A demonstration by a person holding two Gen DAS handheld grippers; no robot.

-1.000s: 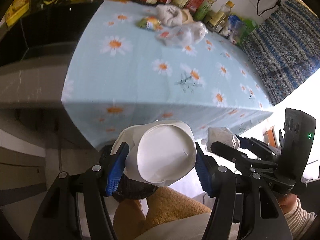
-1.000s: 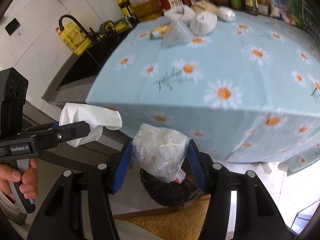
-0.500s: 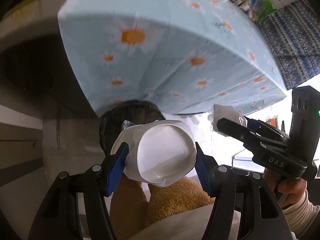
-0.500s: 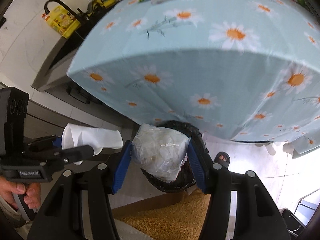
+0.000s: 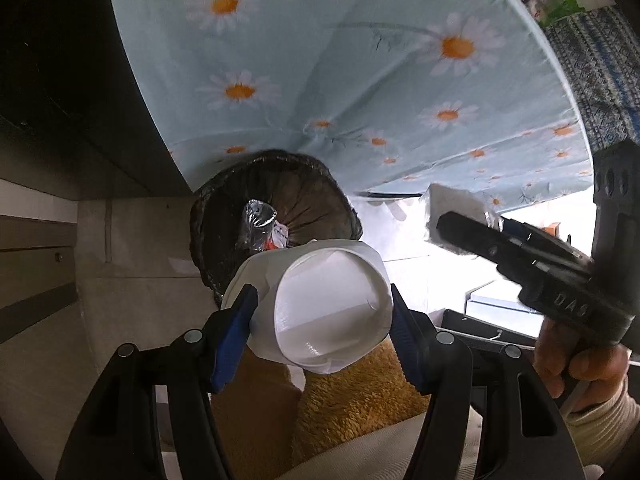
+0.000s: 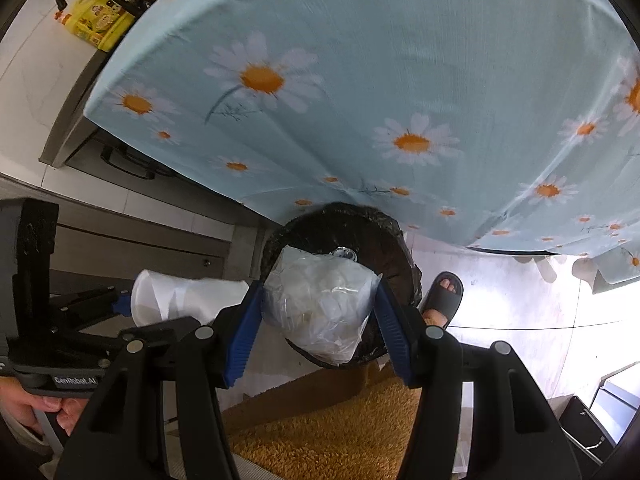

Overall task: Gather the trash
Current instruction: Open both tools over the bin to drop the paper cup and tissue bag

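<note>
**A:** ok so what's each claw got? The left gripper looks clamped on that white paper cup, blue pads pressing both sides, open mouth of the cup facing the camera.

**B:** yep, it's squeezed a bit out of round too. And the right gripper is closed on a clear plastic bag stuffed with crumpled whitish stuff, pads pushing into both sides.

**A:** where's the bin in all this?

**B:** the trash bin, black liner, sits on the floor half tucked under the edge of the daisy tablecloth. In the left view the cup hangs just at the near rim of it. In the right view the bag is right over the bin opening.

**A:** anything in there already?

**B:** a crinkly clear wrapper with some red and white bits beside it, can't tell what.

**A:** rest of the scene?

**B:** a person's foot in a dark slide sandal next to the bin, fuzzy mustard-yellow trousers at the bottom, yellow oil jug on the counter top left.
</note>
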